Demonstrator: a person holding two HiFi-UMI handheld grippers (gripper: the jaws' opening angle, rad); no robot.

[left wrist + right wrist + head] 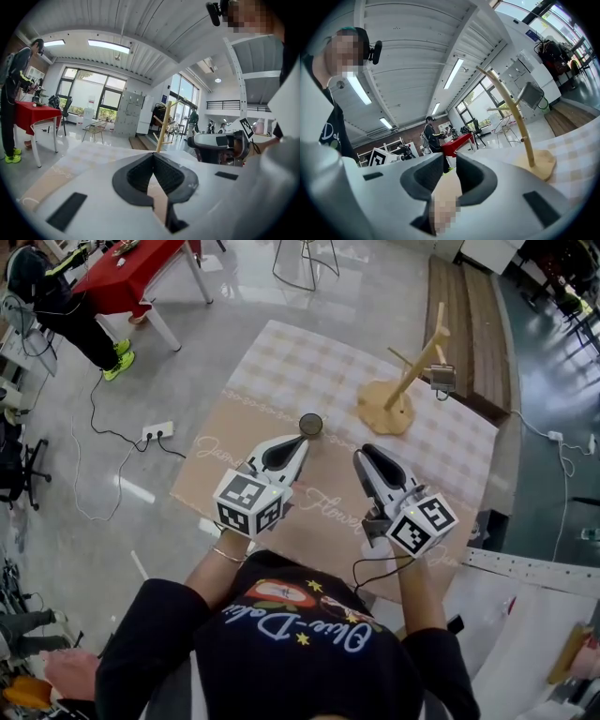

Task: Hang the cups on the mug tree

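Note:
The wooden mug tree stands on the far right part of the checkered tablecloth, leaning in the head view. A grey cup hangs on one of its right pegs. One small dark cup stands upright on the cloth, just beyond my left gripper. That gripper's jaws meet at their tips in the left gripper view, with nothing held. To the right of it, my right gripper points toward the tree; its jaws stand apart and empty.
The table's left edge drops to a grey floor with a power strip and cables. A red table with a person beside it is far left. A wooden bench lies behind the table, a wire chair at the top.

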